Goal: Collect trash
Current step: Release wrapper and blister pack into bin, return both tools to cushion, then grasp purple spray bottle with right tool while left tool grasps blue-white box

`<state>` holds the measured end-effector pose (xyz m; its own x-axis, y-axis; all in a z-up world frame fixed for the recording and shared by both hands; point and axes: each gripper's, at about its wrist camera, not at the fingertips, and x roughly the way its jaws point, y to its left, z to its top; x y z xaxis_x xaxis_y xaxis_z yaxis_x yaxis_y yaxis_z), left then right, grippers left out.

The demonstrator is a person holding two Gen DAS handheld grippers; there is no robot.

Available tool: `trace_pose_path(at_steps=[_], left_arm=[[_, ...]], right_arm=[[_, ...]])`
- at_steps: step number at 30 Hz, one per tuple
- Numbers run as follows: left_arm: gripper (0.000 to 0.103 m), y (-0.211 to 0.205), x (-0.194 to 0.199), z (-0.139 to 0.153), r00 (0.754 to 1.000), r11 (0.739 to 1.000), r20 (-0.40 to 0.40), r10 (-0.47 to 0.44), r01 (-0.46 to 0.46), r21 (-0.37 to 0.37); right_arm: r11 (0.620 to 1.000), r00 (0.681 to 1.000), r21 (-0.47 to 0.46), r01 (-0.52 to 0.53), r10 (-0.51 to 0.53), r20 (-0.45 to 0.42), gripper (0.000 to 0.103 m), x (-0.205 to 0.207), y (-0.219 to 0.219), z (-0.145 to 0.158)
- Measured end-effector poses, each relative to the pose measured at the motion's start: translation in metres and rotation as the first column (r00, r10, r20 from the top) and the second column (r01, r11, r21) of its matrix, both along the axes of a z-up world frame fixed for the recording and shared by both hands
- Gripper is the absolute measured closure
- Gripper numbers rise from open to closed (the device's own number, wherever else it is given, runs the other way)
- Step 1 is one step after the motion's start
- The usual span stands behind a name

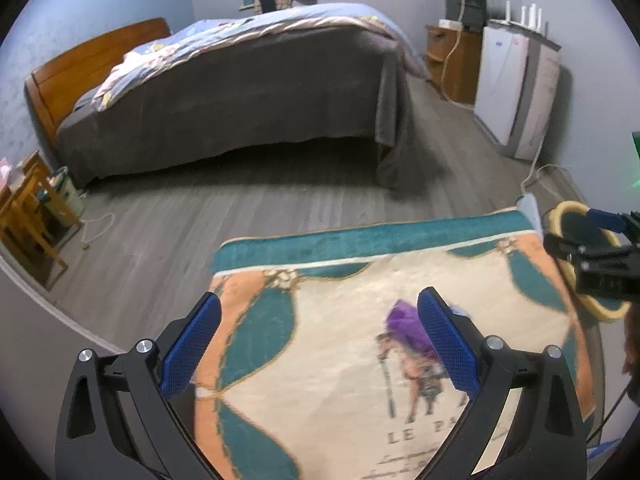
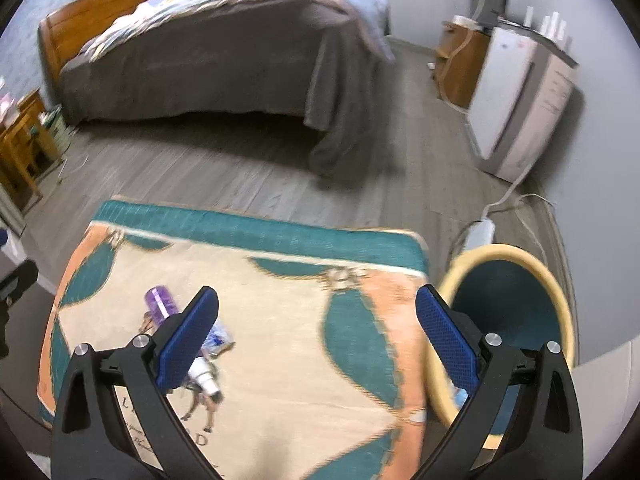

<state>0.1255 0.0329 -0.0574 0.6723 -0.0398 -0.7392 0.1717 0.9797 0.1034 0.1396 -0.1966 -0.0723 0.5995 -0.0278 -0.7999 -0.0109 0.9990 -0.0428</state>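
A purple plastic bottle [image 2: 161, 302] lies on the patterned rug [image 2: 280, 320], partly hidden behind my right gripper's left finger [image 2: 188, 340]; its white end [image 2: 206, 380] pokes out below the finger. In the left wrist view the same bottle [image 1: 404, 324] shows as a purple blur beside the right finger [image 1: 448, 344]. My left gripper [image 1: 318, 344] is open above the rug, holding nothing. My right gripper [image 2: 318, 340] is open too, empty, above the rug. A round bin [image 2: 508, 304] with a yellow rim and dark blue inside stands off the rug's right edge.
A bed [image 2: 224, 60] with a grey cover fills the far side. A white appliance [image 2: 520, 96] and a wooden cabinet [image 2: 460, 64] stand by the right wall, with a power strip [image 2: 480, 234] and cables on the floor. Wooden furniture [image 1: 28, 216] stands at left. Grey plank floor lies between.
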Motion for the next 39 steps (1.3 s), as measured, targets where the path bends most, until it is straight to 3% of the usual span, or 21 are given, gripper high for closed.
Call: trace_pose_path(at_steps=[10,21,26,31,35,39], left_arm=[[0.006,0.023,0.029,-0.013,0.998,0.999,-0.051,0.038,-0.04,-0.027],[0.006,0.033,0.05,-0.028,0.995,0.998,-0.092,0.045,-0.048,-0.033],[0.006,0.039,0.058,-0.033,0.993,0.997,-0.11,0.052,-0.058,-0.046],[0.006,0.041,0.061,-0.035,0.991,0.997,-0.12,0.06,-0.066,-0.049],[0.006,0.041,0.061,-0.037,0.99,0.997,-0.126,0.058,-0.064,-0.045],[0.006,0.041,0.06,-0.037,0.989,0.997,-0.132,0.061,-0.067,-0.043]], right_arm=[[0.991,0.984,-0.026,-0.135,0.131,-0.118,0.006,0.021,0.05,-0.047],[0.959,0.933,0.046,-0.281,0.284,-0.223,0.007,0.033,0.093,-0.085],[0.944,0.91,0.085,-0.318,0.329,-0.251,0.022,0.037,0.108,-0.097],[0.927,0.889,0.096,-0.362,0.374,-0.265,0.056,0.036,0.12,-0.104],[0.924,0.883,0.086,-0.374,0.383,-0.271,0.058,0.034,0.125,-0.109],[0.923,0.879,0.117,-0.365,0.384,-0.283,0.068,0.033,0.125,-0.111]])
